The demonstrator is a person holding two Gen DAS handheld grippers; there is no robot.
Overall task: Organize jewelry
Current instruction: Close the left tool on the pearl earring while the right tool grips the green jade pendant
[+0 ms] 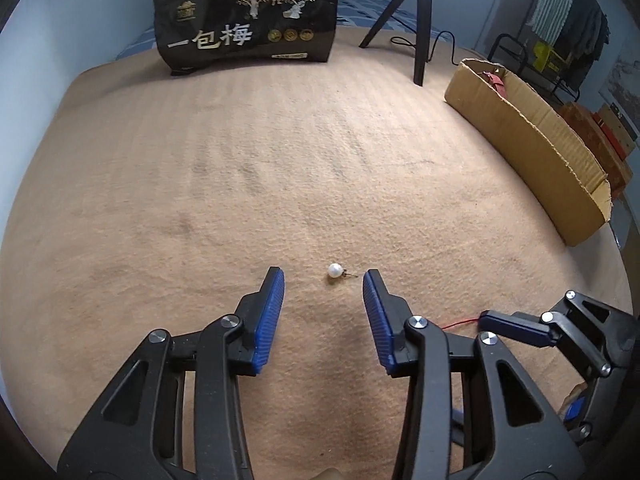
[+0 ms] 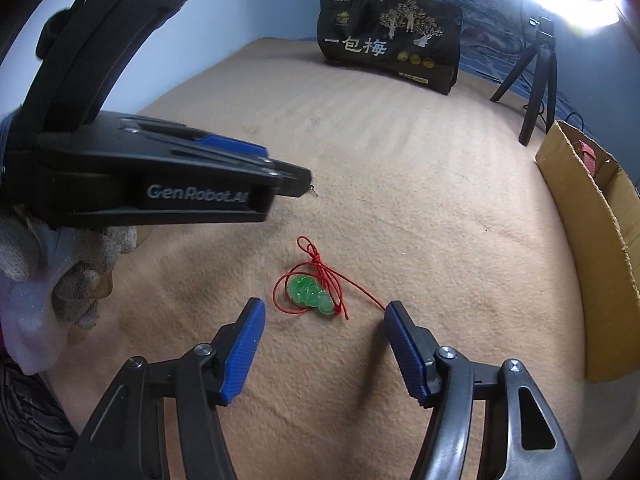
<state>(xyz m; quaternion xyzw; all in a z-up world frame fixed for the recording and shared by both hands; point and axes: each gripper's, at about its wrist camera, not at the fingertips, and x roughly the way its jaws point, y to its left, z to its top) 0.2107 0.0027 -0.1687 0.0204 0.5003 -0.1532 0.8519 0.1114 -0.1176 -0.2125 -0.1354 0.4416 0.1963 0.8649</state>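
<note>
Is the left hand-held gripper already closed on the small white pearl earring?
No, the left hand-held gripper is open, and the small white pearl earring lies on the tan blanket between its blue fingertips, touching neither.

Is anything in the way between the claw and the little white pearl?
No, nothing visible blocks it. The pearl lies alone on the tan blanket, just ahead of the open left claw, with only bare blanket between them. The right claw is off to the side, open over the green pendant.
</note>
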